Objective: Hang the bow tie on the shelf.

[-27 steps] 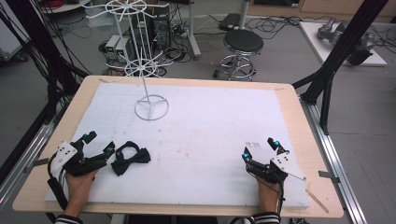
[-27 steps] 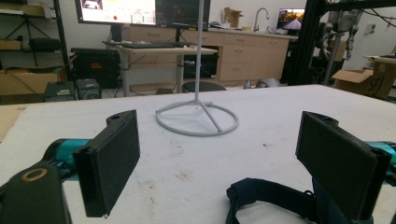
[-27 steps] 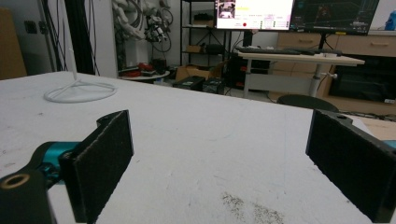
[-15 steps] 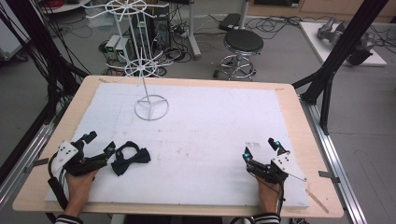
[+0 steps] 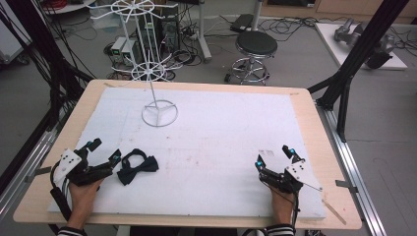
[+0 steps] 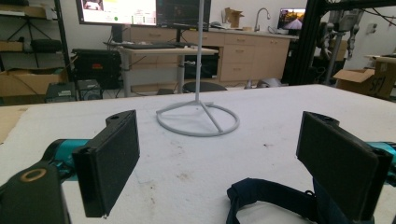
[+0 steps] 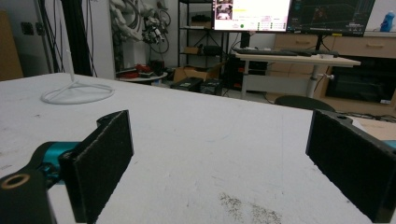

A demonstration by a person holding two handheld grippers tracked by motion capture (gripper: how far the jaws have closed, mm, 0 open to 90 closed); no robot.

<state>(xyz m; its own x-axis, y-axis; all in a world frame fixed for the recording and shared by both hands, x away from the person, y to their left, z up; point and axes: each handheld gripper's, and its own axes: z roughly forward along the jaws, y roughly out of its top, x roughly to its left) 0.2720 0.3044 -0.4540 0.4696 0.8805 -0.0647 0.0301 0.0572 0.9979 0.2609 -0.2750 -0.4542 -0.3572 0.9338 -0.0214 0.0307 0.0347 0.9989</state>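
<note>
Left gripper (image 5: pixel 104 151) sits low at the near left corner of the white board (image 5: pixel 221 132), jaws spread wide, nothing between them. In its own view (image 6: pixel 217 158) the bow tie (image 6: pixel 275 198) lies just past the right jaw, strap loop curling in front. Compared to half a second ago, basically nothing has moved: both grippers are parked in the same spots and the tie hasn't shifted.

Count: two grippers, one bow tie (image 5: pixel 136 165), one wire stand (image 5: pixel 158 110), one stool (image 5: pixel 255 46) on the floor behind the table (image 5: pixel 314 105).

The tie lies flat on the board just right of the left gripper's tips, close enough that I can't tell if it touches. Its long axis runs from near-left to far-right, slightly tilted, with the strap loop on the far-left side and the bow toward the right.

The stand's round base rests on the far left part of the board, well apart from the tie.

Right gripper (image 5: pixel 275 156) rests at the near right corner, jaws also wide apart and empty; its own view (image 7: pixel 219 158) looks across bare board, with the stand (image 7: pixel 77 93) far off to the left.
</note>
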